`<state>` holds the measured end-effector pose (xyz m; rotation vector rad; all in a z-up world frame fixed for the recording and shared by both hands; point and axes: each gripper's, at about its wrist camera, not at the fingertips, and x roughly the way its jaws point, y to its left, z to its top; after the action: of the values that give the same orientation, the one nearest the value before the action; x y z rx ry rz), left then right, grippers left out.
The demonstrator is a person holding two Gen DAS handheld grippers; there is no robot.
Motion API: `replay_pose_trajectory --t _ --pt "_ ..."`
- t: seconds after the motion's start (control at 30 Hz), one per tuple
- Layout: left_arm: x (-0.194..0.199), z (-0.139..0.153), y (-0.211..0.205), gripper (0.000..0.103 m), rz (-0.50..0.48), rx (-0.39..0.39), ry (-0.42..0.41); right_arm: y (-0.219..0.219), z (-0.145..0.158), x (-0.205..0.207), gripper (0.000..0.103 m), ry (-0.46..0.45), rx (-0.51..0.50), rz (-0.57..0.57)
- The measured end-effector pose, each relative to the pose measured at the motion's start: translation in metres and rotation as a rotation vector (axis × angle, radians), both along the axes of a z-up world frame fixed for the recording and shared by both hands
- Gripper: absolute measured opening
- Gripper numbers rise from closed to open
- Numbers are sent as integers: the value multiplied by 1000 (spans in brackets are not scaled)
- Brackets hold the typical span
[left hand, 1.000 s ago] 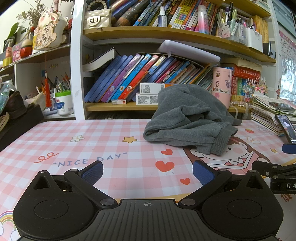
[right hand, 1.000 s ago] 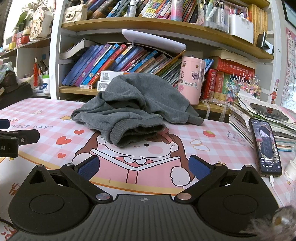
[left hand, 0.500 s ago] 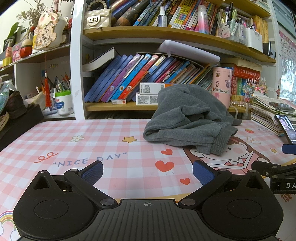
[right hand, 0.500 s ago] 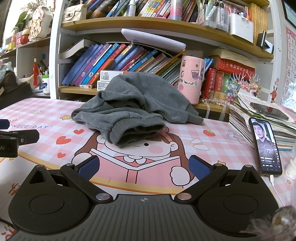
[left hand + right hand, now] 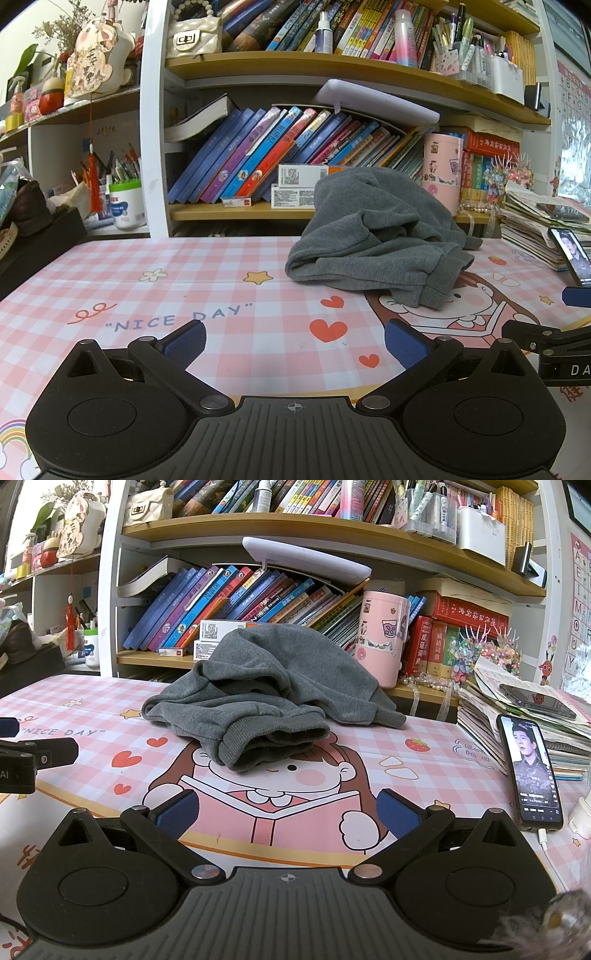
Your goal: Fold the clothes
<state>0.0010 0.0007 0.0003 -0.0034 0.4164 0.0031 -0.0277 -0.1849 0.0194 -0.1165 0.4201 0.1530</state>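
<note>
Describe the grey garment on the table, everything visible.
The grey sweatshirt looks like soft, heavy knit with ribbed cuffs or hem at its near edge. It is unfolded, crumpled into a mound whose back rises in front of the lower bookshelf. It lies on the pink checked table mat, partly covering the cartoon girl's head. Both grippers are open, short of it; nothing else visibly touches it.

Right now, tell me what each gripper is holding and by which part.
Nothing. The left gripper and right gripper are both open and empty, short of the crumpled grey sweatshirt on the table.
</note>
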Motion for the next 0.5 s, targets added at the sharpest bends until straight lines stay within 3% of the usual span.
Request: replay_pose_trajectory --t 0.5 --pt "-1 0 -2 103 1 8 -7 0 1 -4 103 -22 2 -2"
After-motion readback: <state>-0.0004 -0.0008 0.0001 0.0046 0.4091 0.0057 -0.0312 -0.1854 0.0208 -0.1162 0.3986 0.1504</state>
